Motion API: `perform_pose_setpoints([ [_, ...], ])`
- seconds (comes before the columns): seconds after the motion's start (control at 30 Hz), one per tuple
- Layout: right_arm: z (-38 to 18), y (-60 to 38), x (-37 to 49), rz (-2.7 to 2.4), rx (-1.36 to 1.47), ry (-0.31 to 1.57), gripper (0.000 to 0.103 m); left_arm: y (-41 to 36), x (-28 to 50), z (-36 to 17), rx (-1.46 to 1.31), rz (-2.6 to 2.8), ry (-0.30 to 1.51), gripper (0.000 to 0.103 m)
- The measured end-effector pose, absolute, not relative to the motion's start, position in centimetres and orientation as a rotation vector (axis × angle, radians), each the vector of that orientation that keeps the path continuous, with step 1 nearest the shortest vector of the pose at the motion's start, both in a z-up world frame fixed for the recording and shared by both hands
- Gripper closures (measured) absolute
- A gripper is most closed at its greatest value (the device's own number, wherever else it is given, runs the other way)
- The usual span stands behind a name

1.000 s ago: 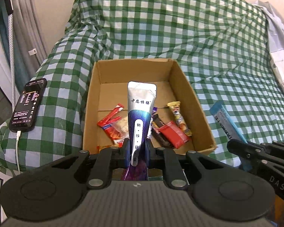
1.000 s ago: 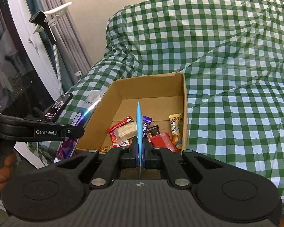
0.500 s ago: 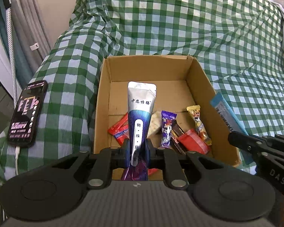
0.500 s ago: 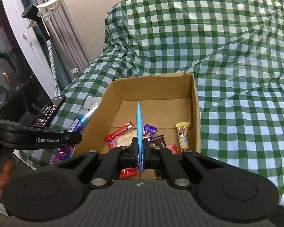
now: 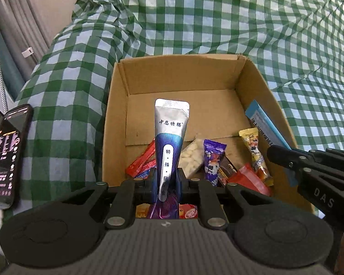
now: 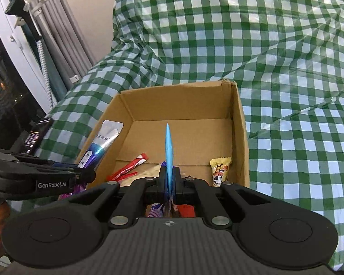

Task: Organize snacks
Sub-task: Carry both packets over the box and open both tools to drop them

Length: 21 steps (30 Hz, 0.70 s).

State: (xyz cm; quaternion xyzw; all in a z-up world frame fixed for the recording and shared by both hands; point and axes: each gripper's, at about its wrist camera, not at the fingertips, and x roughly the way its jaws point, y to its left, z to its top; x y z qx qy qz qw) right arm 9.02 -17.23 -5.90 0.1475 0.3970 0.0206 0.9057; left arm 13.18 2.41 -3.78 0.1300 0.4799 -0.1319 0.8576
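Drop-off step: left gripper (image 5: 166, 184) clamped on silver-blue pouch (image 5: 170, 137), right gripper (image 6: 169, 189) pinched shut on flat blue packet (image 6: 168, 146), over cardboard box (image 6: 240, 126). Next: lower inside, then release clear of walls.

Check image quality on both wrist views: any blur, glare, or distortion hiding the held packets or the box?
Left wrist view: sharp; silver-blue pouch print readable, slight sheen on its top; fisheye bends the cardboard box walls outward. Right wrist view: the blue packet shows edge-on, so its face is unreadable; the window side at left is dark; no motion blur.
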Motion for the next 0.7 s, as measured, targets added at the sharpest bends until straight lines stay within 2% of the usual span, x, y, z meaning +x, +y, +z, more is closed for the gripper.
perform_pose_setpoints([
  [0.13, -7.0, -17.3, 10.5, 0.036, 0.306, 0.838, 0.099, 2.1, 14.6, -4.9, 0.281, -0.272, 1.028, 0.085],
  [0.17, -7.2, -17.3, 10.8, 0.033, 0.307, 0.842, 0.099, 1.9, 14.9, -5.2, 0.289, -0.273, 1.033, 0.083],
  [0.2, -7.5, -17.3, 11.2, 0.029, 0.309, 0.846, 0.099, 1.9, 15.1, -5.3, 0.294, -0.273, 1.035, 0.076],
  [0.23, -7.7, -17.3, 11.5, 0.026, 0.313, 0.849, 0.096, 1.8, 15.4, -5.4, 0.298, -0.271, 1.033, 0.066],
  [0.27, -7.8, -17.4, 11.8, 0.025, 0.318, 0.851, 0.096, 1.8, 15.5, -5.3, 0.299, -0.263, 1.028, 0.028],
  [0.3, -7.9, -17.5, 12.0, 0.017, 0.324, 0.853, 0.091, 1.8, 15.6, -5.1, 0.301, -0.241, 1.011, 0.0],
  [0.37, -7.8, -17.8, 12.3, -0.012, 0.336, 0.856, 0.047, 2.0, 15.1, -4.5, 0.321, -0.177, 0.942, 0.0],
  [0.4, -7.6, -17.9, 12.2, -0.046, 0.336, 0.848, 0.039, 2.1, 14.9, -4.3, 0.328, -0.196, 0.935, 0.0],
  [0.43, -7.4, -18.0, 11.9, -0.064, 0.332, 0.839, 0.025, 2.2, 14.8, -4.2, 0.336, -0.214, 0.95, 0.0],
  [0.6, -6.2, -17.3, 9.0, -0.053, 0.285, 0.824, 0.012, 2.6, 12.1, -3.7, 0.355, -0.196, 0.955, 0.0],
  [0.7, -5.4, -16.5, 6.7, -0.056, 0.29, 0.832, 0.009, 3.3, 9.3, -3.0, 0.331, -0.171, 0.922, 0.0],
])
